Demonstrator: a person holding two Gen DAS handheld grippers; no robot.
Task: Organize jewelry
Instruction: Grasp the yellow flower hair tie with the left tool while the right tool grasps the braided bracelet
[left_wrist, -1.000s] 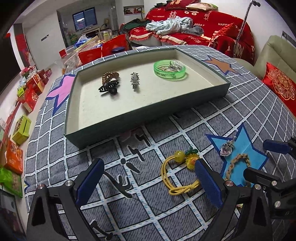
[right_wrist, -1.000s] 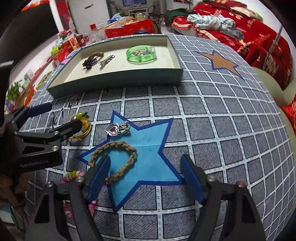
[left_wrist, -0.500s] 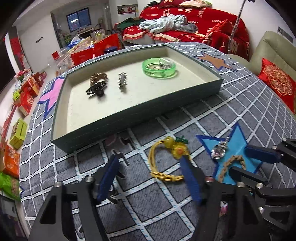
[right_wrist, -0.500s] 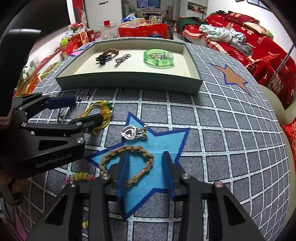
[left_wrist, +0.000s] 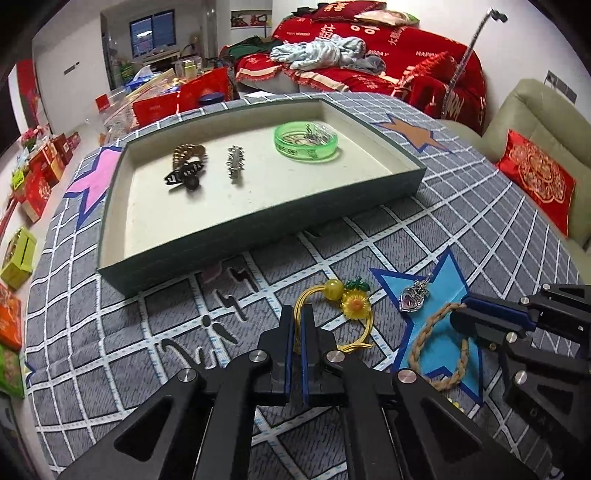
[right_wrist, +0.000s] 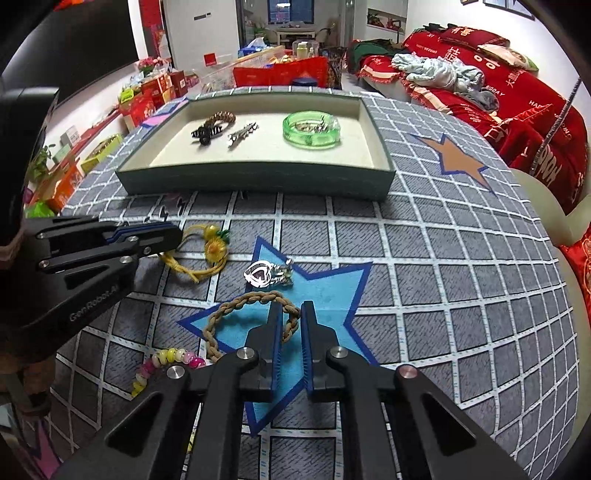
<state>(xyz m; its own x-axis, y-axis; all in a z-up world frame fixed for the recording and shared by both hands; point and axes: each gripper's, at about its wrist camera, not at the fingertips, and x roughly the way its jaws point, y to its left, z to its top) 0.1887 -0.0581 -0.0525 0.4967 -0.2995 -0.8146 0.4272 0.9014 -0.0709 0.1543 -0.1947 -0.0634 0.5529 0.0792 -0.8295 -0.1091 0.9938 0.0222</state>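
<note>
A yellow hair tie (left_wrist: 354, 304) with a sunflower charm lies on the grey checked cloth. My left gripper (left_wrist: 296, 319) is shut on its cord, and the right wrist view shows that gripper (right_wrist: 173, 238) with the cord trailing from its tip. A tan braided bracelet (right_wrist: 236, 304) rests on the blue star patch (right_wrist: 325, 291). My right gripper (right_wrist: 291, 314) is shut on the braid's right side. A silver heart pendant (right_wrist: 264, 275) lies just beyond it. The green-walled tray (left_wrist: 258, 221) holds a black hair claw (left_wrist: 184, 175), a silver clip (left_wrist: 235, 164) and a green bangle (left_wrist: 306, 142).
A bracelet of coloured beads (right_wrist: 166, 360) lies near the table's front left edge. An orange star patch (right_wrist: 458, 158) marks the cloth to the right of the tray. A beige sofa with a red cushion (left_wrist: 535, 181) stands at the right, and boxes (left_wrist: 18, 254) crowd the floor at the left.
Both grippers went from wide open to shut. The left one closed on the yellow cord and the right one on the braided bracelet. Neither hand shifted much.
</note>
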